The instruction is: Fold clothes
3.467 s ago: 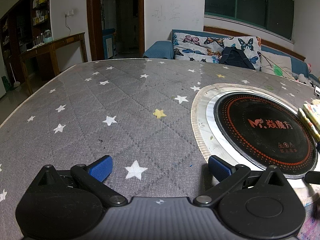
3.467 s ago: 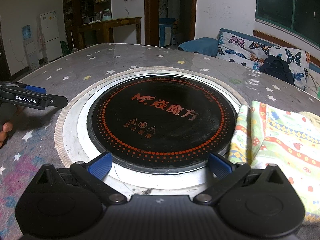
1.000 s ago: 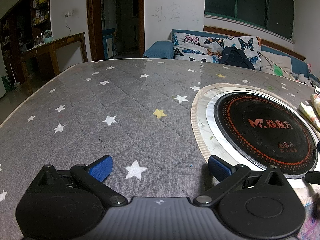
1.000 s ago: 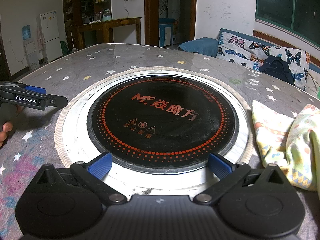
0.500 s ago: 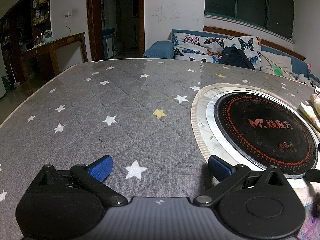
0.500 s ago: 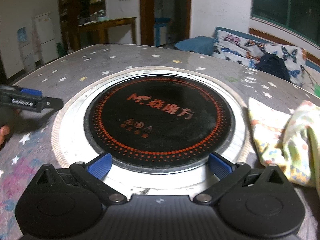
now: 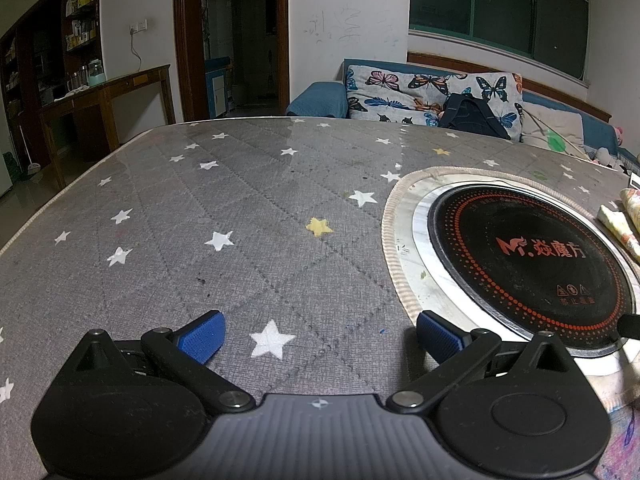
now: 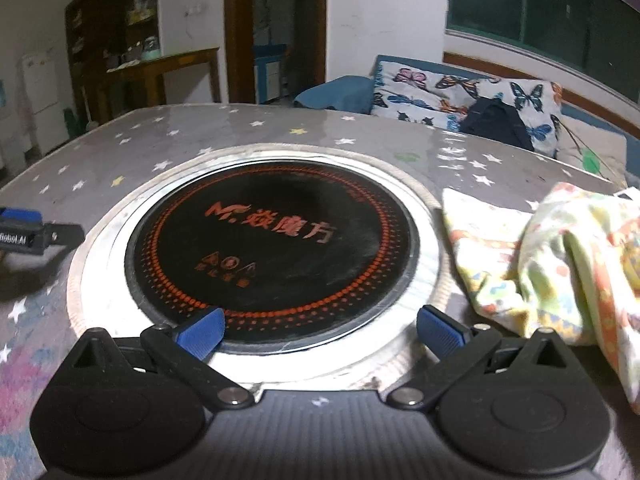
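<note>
Approach stage, judged: no fold begun. The patterned garment [image 8: 560,264] lies crumpled on the bench [image 7: 240,208], right of the hotplate [image 8: 272,244]. Right gripper [image 8: 320,330] and left gripper [image 7: 320,332] both gape, empty. Next: reach right, pinch an edge.

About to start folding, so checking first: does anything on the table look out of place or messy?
The garment lies crumpled in a heap right of the cooktop, not spread flat. Both grippers are open and clear of it.
</note>
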The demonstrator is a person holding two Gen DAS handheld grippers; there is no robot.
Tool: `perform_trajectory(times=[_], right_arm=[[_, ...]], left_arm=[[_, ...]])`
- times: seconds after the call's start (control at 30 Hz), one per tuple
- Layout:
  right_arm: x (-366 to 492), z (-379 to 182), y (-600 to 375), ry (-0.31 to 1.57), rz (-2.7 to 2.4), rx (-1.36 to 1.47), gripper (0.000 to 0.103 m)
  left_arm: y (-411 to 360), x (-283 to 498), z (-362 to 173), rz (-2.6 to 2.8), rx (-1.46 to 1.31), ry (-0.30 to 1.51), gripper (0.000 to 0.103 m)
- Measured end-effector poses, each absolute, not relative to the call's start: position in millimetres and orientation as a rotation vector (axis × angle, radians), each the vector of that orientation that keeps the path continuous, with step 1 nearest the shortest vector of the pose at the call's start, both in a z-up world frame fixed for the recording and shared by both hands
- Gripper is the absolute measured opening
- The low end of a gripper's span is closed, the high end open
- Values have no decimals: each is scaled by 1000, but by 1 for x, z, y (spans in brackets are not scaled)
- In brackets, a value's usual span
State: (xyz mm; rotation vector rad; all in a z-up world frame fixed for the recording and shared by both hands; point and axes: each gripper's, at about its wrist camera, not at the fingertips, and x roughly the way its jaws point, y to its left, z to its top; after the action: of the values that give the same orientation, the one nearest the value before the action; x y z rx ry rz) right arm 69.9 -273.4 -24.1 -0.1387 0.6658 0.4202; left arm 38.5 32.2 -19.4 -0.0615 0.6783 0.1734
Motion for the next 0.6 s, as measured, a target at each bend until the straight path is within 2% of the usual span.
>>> perform_trajectory(times=[0.6], right_arm=[[70, -25, -270, 665, 460, -165, 103]], left_arm=[[32, 39, -19, 173, -62, 678, 103]])
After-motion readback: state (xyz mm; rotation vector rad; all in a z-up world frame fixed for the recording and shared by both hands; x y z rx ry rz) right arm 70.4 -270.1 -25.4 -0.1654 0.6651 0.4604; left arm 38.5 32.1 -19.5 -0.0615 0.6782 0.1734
